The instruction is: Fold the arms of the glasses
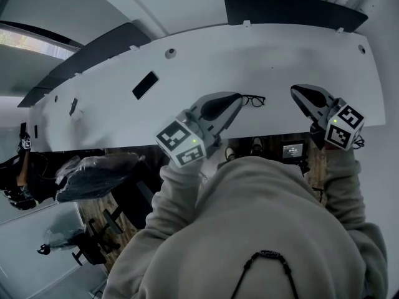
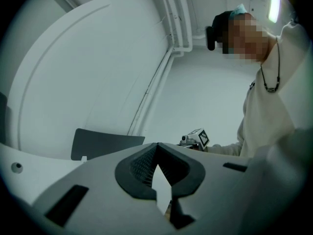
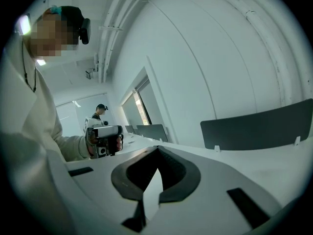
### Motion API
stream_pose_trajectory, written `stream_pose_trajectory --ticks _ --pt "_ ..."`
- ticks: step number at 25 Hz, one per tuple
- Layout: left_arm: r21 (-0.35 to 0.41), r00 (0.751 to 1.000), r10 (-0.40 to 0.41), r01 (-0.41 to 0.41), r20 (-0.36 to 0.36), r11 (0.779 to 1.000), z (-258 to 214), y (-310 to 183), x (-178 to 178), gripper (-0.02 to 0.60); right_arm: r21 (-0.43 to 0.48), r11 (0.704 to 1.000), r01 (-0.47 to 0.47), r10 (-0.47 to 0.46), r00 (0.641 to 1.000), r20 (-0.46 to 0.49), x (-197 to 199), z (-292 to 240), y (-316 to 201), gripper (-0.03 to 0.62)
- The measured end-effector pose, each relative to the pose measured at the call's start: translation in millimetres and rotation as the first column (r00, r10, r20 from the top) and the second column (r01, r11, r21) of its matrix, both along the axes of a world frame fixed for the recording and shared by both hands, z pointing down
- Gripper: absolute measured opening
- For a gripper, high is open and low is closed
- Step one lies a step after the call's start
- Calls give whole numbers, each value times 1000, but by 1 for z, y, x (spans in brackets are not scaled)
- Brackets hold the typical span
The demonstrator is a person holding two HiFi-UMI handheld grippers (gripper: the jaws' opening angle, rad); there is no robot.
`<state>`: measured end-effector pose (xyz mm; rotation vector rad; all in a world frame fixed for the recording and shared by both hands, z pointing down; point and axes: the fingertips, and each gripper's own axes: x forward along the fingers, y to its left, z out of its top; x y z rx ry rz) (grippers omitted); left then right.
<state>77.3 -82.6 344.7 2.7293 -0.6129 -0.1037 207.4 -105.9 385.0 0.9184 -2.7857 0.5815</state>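
While both jaws sit fully closed, nothing held, glasses lie on worktop just beside left gripper tip, right gripper near. Risks: closed tips shove light frame, it skids twd near edge; unbraced frame pivots, hinge strained.

White desk; dark partitions (white walls)

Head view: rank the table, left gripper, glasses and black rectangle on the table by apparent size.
table
left gripper, enlarged by nearness to the camera
black rectangle and glasses: too close to rank, since the gripper tip overlaps the glasses
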Motion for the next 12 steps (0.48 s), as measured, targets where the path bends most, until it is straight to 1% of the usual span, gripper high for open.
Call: stream_pose_trajectory --ticks 6,12 --pt "-7 1000 -4 4 -22 1000 -1 0 0 5 -1 1000 16 -16 1000 0 -1 -1 1 20" --pt "-20 1000 -4 4 -22 1000 2 -2 -1 5 -13 999 30 -30 999 -10 -5 3 1 20"
